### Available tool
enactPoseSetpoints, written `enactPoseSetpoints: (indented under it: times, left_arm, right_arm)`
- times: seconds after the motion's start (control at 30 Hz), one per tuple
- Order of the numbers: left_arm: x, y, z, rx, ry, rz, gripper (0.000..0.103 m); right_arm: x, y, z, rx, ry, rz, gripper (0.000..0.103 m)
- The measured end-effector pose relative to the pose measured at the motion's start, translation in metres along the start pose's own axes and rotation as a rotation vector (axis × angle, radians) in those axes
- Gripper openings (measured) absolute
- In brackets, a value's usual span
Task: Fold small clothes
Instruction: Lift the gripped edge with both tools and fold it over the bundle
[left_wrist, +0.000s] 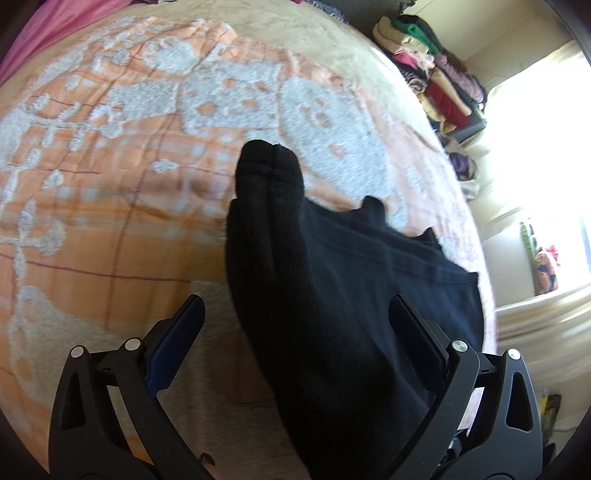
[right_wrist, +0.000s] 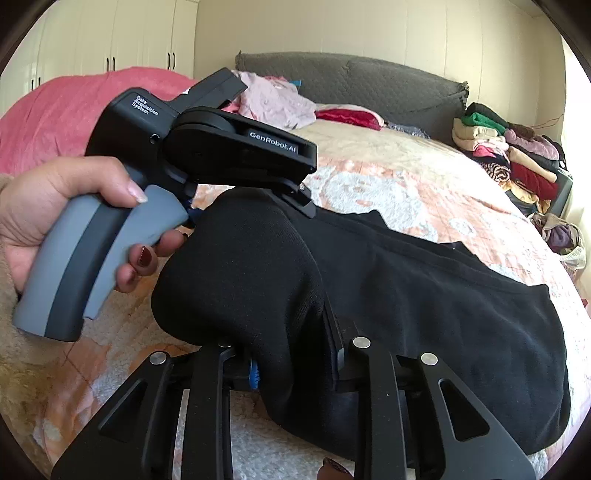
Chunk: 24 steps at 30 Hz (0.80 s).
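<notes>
Black cloth is lying on the bed; we are pinching its raised fold in our narrowed right gripper, while our left gripper, wide, is straddling it, probably to fold.

Bedspread left of garment lies open (clothes stack far).

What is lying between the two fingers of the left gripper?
In the left wrist view, a bunched fold of the black garment lies between the open fingers of the left gripper, over the orange patterned blanket.
</notes>
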<state>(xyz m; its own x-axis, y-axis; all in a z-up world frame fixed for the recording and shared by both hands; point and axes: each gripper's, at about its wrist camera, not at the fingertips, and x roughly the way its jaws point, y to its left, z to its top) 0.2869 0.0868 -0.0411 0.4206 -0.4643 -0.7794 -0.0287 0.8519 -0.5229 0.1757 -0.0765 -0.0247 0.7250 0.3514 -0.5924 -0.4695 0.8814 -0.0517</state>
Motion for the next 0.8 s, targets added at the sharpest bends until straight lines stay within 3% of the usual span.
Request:
enactPoseSetpoints:
  times: [0.07,0.13,0.17,0.23,0.3,0.5,0.8]
  left_arm:
    - [-0.001,-0.008,0.0,0.01,-0.005,-0.021,0.086]
    - [-0.001,-0.019,-0.001,0.024,0.0,-0.049,0.064]
    - [-0.001,-0.024,-0.001,0.033,0.001,-0.055,0.058]
    - [-0.003,-0.04,-0.003,0.077,-0.013,-0.035,0.038]
    - [-0.007,-0.053,-0.004,0.107,-0.03,-0.027,0.03]
    - [-0.021,-0.098,-0.004,0.195,-0.079,-0.012,0.029]
    - [-0.012,-0.158,-0.007,0.281,-0.075,0.002,0.029]
  right_arm:
    - [-0.004,-0.002,0.0,0.009,-0.008,0.003,0.023]
    - [-0.01,-0.005,0.0,0.016,-0.023,-0.001,0.023]
    - [-0.013,-0.006,0.0,0.019,-0.031,-0.004,0.023]
    - [-0.021,-0.008,-0.001,0.028,-0.049,-0.009,0.022]
    - [-0.031,-0.016,0.0,0.06,-0.078,-0.001,0.022]
    - [-0.06,-0.037,-0.004,0.129,-0.141,-0.008,0.022]
    - [-0.092,-0.077,-0.016,0.287,-0.167,-0.018,0.022]
